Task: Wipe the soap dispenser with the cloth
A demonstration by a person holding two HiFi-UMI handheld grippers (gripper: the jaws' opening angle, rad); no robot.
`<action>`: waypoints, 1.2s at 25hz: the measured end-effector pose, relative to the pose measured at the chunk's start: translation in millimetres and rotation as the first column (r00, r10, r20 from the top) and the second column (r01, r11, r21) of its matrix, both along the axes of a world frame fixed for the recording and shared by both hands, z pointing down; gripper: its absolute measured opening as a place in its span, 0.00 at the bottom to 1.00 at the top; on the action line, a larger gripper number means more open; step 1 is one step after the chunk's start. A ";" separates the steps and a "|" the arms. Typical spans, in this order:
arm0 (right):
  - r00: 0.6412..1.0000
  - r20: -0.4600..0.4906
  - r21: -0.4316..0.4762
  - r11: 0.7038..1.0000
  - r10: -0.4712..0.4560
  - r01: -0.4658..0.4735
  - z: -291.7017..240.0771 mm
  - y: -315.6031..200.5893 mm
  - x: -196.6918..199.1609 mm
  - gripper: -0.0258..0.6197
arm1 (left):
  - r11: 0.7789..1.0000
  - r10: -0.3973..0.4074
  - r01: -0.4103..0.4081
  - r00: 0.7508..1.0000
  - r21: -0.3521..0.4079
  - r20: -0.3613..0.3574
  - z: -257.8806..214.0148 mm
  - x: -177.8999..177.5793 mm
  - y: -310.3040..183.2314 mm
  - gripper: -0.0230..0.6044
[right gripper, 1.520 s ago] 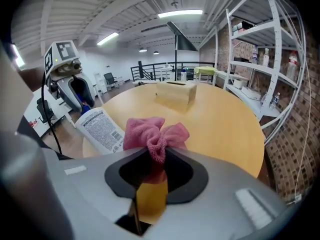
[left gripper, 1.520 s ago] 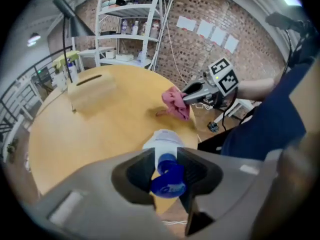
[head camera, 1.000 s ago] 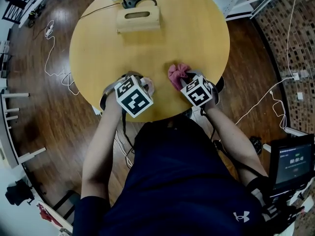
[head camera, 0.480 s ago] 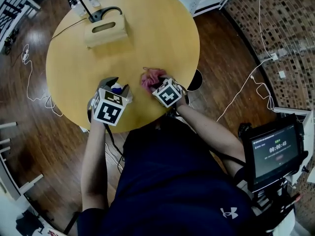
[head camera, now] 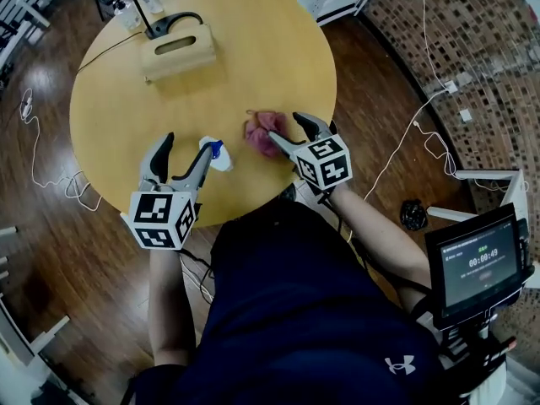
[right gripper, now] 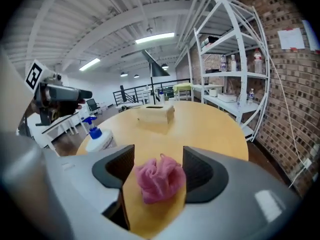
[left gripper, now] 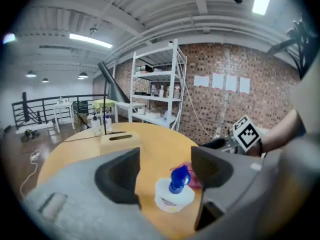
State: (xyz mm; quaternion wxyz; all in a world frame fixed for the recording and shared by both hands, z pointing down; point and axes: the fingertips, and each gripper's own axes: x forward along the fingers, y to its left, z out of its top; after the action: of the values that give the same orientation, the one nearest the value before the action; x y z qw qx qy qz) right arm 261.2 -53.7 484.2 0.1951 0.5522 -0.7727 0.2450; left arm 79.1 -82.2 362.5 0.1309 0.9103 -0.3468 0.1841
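The soap dispenser, a white bottle with a blue pump, stands on the round wooden table near its front edge. The crumpled pink cloth lies just right of it. My left gripper hangs open above and short of the dispenser, which shows between its jaws untouched. My right gripper is open too, raised over the cloth, and the pads stand clear of it. Both grippers' jaws have just been opening. The right gripper view also shows the dispenser at the left.
A wooden tissue box sits at the table's far side, with a black lamp base and small bottles behind it. A white shelf rack stands past the table. Cables lie on the wooden floor around it.
Both grippers have let go and risen back from the table. The dispenser, earlier between the left jaws, and the cloth, earlier in the right jaws, now rest free on the table.
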 end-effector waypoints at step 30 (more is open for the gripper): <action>0.989 0.028 0.431 0.894 -0.144 0.118 -144.3 260.9 -12.2 0.06 | 0.988 -0.058 0.064 0.997 0.138 -0.049 -21.2 72.0 322.6 0.29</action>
State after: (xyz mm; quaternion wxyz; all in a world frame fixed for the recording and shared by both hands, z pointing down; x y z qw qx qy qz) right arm 249.1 207.2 339.9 0.0623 0.5206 -0.8485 0.0718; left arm 151.0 240.3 341.3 0.0803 0.9102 -0.3833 0.1350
